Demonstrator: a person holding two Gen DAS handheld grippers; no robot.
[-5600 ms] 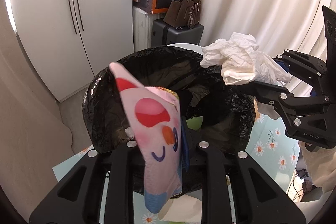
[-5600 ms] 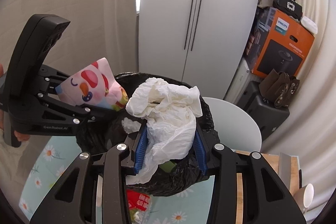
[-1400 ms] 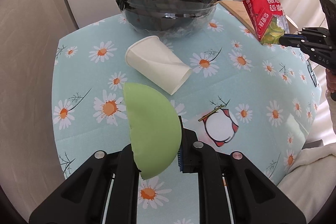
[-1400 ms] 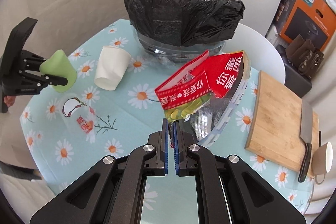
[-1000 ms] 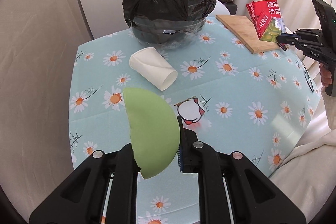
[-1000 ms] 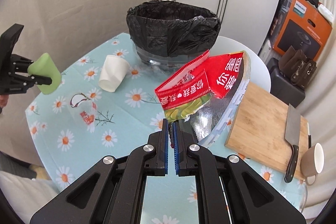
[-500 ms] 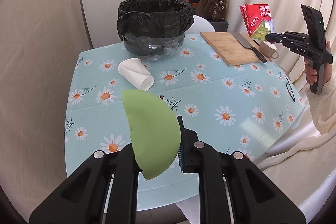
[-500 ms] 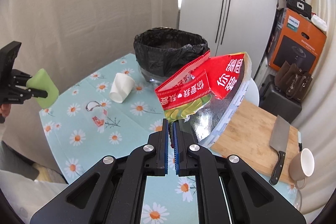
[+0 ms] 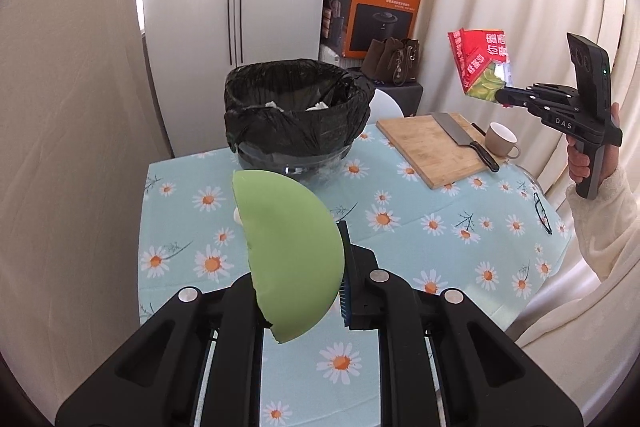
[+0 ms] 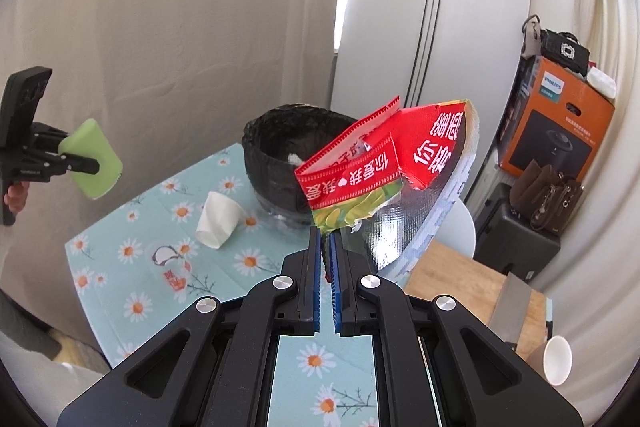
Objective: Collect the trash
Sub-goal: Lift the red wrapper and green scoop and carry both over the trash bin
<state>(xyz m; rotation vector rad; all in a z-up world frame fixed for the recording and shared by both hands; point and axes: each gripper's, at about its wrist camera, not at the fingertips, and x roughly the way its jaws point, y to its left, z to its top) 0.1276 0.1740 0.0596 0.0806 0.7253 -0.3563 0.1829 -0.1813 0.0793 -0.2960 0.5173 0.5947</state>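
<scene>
My left gripper (image 9: 304,259) is shut on a flattened green paper cup (image 9: 290,259), held high above the near side of the table; in the right wrist view the same cup (image 10: 91,159) shows at far left. My right gripper (image 10: 326,247) is shut on a red snack bag (image 10: 384,167) with a foil inside, also raised; from the left wrist that bag (image 9: 480,65) hangs at the right. The bin with a black liner (image 9: 296,107) stands at the table's far edge, white tissue inside. A white paper cup (image 10: 218,219) lies on its side near the bin.
A wooden cutting board (image 9: 436,147) with a cleaver (image 9: 460,135) and a beige mug (image 9: 502,141) sit at the table's right. A clear printed wrapper (image 10: 172,267) lies on the daisy tablecloth (image 9: 420,239). An orange box (image 9: 376,11), bags and curtains stand behind.
Both grippers have risen well above the table with their items still gripped, so the bin and table look smaller and lower. The white cup stays on the cloth.
</scene>
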